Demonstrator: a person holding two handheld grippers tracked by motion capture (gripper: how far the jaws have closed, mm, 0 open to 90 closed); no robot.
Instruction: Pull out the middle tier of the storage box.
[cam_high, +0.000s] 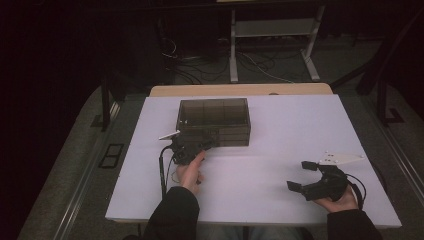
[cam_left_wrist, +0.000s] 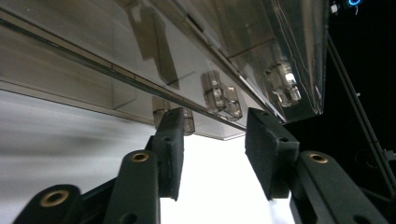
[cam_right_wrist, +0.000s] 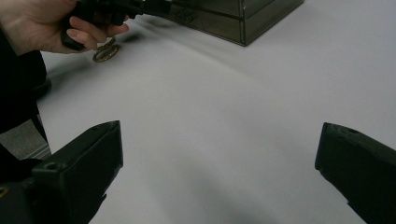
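**Left gripper at the box's front edge, right gripper idle**

Smoky clear plastic box (cam_high: 213, 121) sits on the white table (cam_high: 260, 200), far of centre and slightly left. Divider walls are visible through the top, and small clear latches (cam_left_wrist: 220, 94) run along its near face.

Left gripper (cam_high: 202, 144) is up against the box's near-left corner, with the hand (cam_high: 192, 170) behind it. In the left gripper view the jaws stand partly closed with a moderate gap. The tips sit right at the lower front edge of the box, the left pad beside one latch. White table shows through the gap; nothing is clamped between the pads. I can't tell if a tip touches the box.

Right gripper (cam_high: 301, 175) is at the near-right of the table, well apart from the box, with the hand (cam_high: 340, 202) under it. Its jaws are spread wide over bare table and hold nothing.

A small brass-coloured ring object (cam_right_wrist: 105, 52) lies on the table just under the left hand; too blurred to identify.
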